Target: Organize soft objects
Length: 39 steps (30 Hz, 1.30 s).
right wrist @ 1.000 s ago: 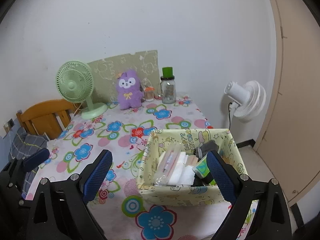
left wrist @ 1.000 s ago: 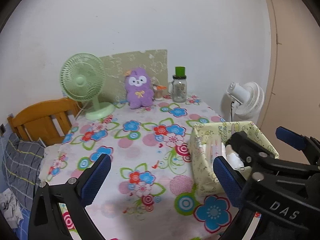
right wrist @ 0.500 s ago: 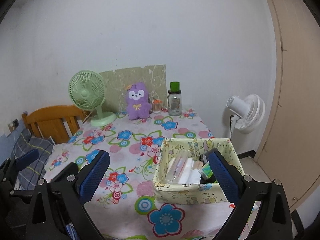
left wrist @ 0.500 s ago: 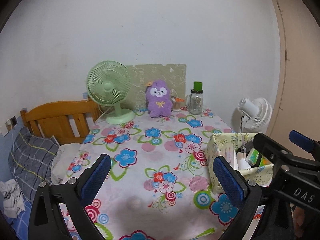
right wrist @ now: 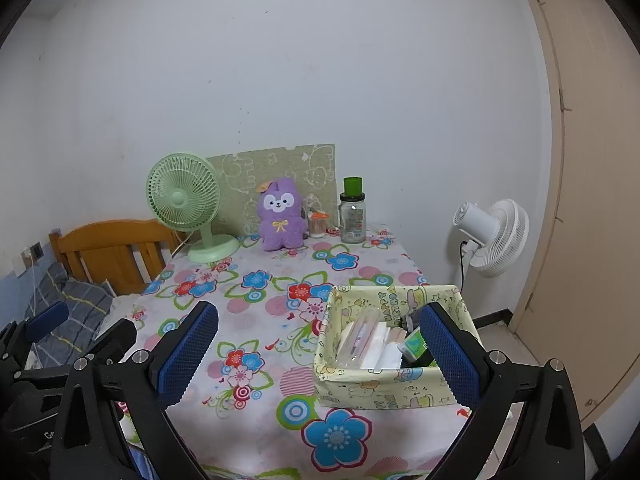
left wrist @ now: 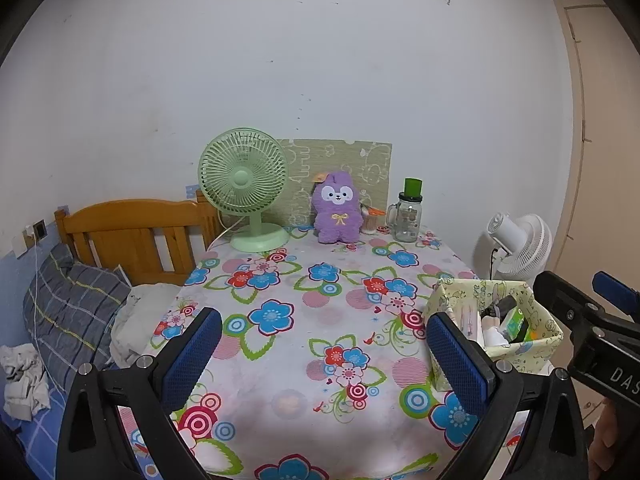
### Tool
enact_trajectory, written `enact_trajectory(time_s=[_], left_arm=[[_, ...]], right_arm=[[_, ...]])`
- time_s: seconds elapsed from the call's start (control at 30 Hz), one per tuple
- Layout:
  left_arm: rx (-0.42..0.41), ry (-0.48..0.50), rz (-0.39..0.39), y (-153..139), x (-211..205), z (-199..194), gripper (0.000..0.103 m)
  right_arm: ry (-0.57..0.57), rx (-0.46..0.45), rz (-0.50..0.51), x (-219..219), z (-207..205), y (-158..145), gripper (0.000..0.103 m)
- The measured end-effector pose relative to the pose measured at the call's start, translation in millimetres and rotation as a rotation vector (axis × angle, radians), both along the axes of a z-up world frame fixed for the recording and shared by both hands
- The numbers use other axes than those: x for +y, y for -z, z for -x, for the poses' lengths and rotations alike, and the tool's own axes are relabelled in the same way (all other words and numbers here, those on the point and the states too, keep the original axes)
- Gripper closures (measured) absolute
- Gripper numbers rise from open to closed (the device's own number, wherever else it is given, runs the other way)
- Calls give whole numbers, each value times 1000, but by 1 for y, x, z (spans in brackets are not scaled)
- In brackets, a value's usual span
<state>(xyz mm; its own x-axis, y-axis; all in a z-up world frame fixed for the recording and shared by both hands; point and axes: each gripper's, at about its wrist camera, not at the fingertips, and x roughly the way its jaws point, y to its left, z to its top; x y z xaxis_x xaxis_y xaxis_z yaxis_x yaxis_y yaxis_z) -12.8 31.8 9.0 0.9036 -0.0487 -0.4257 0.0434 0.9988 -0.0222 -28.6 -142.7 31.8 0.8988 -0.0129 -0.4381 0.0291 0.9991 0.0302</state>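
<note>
A purple plush toy (left wrist: 336,209) stands upright at the far edge of the flowered table (left wrist: 304,320), against a green patterned board; it also shows in the right wrist view (right wrist: 280,214). A yellow fabric box (right wrist: 390,346) holding tissues and small items sits at the table's near right; it shows in the left wrist view too (left wrist: 498,320). My left gripper (left wrist: 324,354) is open and empty above the table's near edge. My right gripper (right wrist: 318,352) is open and empty, its right finger in front of the box.
A green desk fan (left wrist: 244,188) stands far left on the table, a glass jar with a green lid (left wrist: 409,212) far right, a small toothpick holder (right wrist: 318,226) beside the plush. A white fan (right wrist: 494,236) stands off the table's right. A wooden headboard and bedding (left wrist: 80,280) lie left.
Both grippers have pulled back and up from the table, so more of the table and room shows. Both stay open and empty. Nothing on the table has moved.
</note>
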Motion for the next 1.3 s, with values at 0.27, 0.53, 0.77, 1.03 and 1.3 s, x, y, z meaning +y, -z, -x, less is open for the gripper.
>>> enact_trajectory(time_s=[0.27, 0.53, 0.77, 1.03, 1.3], left_arm=[[-12, -11, 3, -4, 1, 2, 0], [-9, -11, 0, -4, 0, 1, 0], [-2, -10, -5, -3, -2, -2, 0], [1, -10, -9, -1, -3, -3, 0], [3, -9, -10, -1, -4, -4, 0]], right_arm=[[-5, 2, 8, 1, -1, 0, 1], [-6, 3, 0, -1, -3, -1, 1], [-2, 8, -6, -3, -4, 0, 1], [1, 10, -11, -5, -4, 2, 1], [2, 12, -18, -5, -5, 3, 1]])
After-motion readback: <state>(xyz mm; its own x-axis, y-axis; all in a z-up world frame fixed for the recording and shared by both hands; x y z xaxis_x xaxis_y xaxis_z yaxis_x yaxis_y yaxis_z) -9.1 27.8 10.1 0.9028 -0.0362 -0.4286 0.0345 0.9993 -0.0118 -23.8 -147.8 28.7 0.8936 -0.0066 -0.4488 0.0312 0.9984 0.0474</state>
